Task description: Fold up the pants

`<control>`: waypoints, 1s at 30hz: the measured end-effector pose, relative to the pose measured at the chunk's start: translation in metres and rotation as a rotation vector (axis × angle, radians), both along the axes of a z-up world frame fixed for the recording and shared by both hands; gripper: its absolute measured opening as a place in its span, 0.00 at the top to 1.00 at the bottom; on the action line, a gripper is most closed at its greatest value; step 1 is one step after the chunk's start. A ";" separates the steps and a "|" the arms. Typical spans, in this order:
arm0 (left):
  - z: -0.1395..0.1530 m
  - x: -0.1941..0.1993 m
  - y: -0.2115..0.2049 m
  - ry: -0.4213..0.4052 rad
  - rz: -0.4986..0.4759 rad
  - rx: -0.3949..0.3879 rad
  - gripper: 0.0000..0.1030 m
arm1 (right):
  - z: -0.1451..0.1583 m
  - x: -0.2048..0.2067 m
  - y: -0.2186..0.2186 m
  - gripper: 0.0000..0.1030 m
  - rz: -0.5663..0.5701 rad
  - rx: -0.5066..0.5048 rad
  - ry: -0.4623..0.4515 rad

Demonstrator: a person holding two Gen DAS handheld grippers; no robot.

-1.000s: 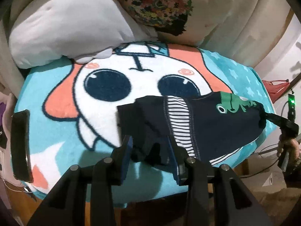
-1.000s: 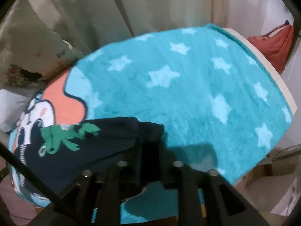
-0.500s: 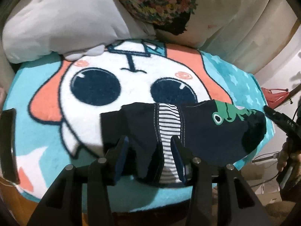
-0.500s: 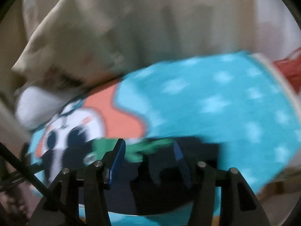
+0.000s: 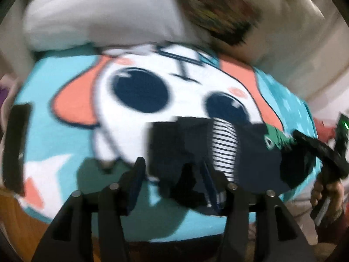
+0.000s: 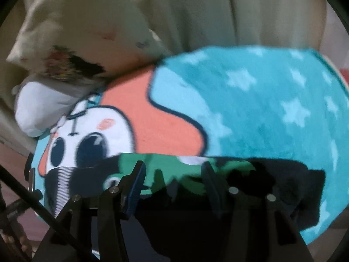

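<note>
- Left gripper [image 5: 172, 174]: fingers spread wide, poised over the near edge of the pants [image 5: 246, 161]; contact unclear through blur.
- Right gripper [image 6: 174, 179]: spread wide, holding nothing.
- Pants lie bunched on the cartoon blanket [image 6: 272, 100].

We are in a home, most likely a bedroom. We see a plush teal blanket [image 6: 272, 113] with white stars and a big-eyed cartoon face spread over a soft, bed-like surface. A plain white pillow [image 5: 98, 15] and a cream pillow [image 6: 72, 32] with a floral print rest at its far edge, and pale curtains [image 6: 240, 11] hang behind them.
</note>
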State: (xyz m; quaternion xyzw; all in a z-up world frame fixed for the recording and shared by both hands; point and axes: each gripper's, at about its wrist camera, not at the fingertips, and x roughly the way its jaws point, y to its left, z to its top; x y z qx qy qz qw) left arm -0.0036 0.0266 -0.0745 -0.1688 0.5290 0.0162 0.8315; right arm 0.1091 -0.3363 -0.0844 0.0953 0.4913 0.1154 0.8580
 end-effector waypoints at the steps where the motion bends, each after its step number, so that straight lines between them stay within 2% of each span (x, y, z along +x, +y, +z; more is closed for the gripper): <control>1: 0.000 -0.005 0.015 0.010 0.050 0.003 0.47 | 0.008 -0.003 0.010 0.44 0.020 -0.003 -0.018; 3: -0.001 -0.012 0.035 0.035 0.114 0.009 0.47 | 0.022 -0.009 0.038 0.44 0.091 0.005 -0.042; 5: -0.003 -0.021 0.054 0.052 0.172 0.022 0.47 | 0.026 -0.014 0.079 0.44 0.216 0.035 -0.032; 6: -0.003 -0.024 0.059 0.054 0.185 0.027 0.47 | 0.026 -0.016 0.096 0.49 0.270 0.045 -0.020; 7: -0.003 -0.028 0.064 0.053 0.198 0.035 0.47 | 0.024 -0.018 0.123 0.62 0.344 0.055 -0.008; 9: -0.001 -0.035 0.071 0.050 0.208 0.054 0.47 | 0.019 -0.022 0.158 0.72 0.426 0.052 0.007; 12: 0.002 -0.044 0.075 0.038 0.199 0.081 0.47 | 0.013 -0.028 0.205 0.73 0.505 0.078 0.009; 15: 0.006 -0.049 0.076 0.030 0.185 0.122 0.47 | -0.004 -0.037 0.238 0.72 0.557 0.101 0.080; 16: 0.006 -0.050 0.075 0.029 0.180 0.132 0.46 | -0.016 -0.041 0.247 0.72 0.571 0.110 0.141; 18: 0.005 -0.053 0.076 0.029 0.173 0.148 0.46 | -0.032 -0.049 0.255 0.71 0.579 0.101 0.214; 20: 0.005 -0.056 0.078 0.026 0.174 0.155 0.46 | -0.033 -0.062 0.259 0.71 0.598 0.084 0.208; 24: 0.008 -0.058 0.080 0.018 0.178 0.162 0.46 | -0.013 -0.076 0.261 0.70 0.649 0.041 0.123; 27: 0.015 -0.059 0.078 -0.003 0.172 0.180 0.46 | 0.004 -0.079 0.255 0.70 0.629 0.026 0.053; 30: 0.022 -0.060 0.074 -0.024 0.161 0.213 0.40 | 0.011 -0.081 0.252 0.66 0.597 -0.027 0.011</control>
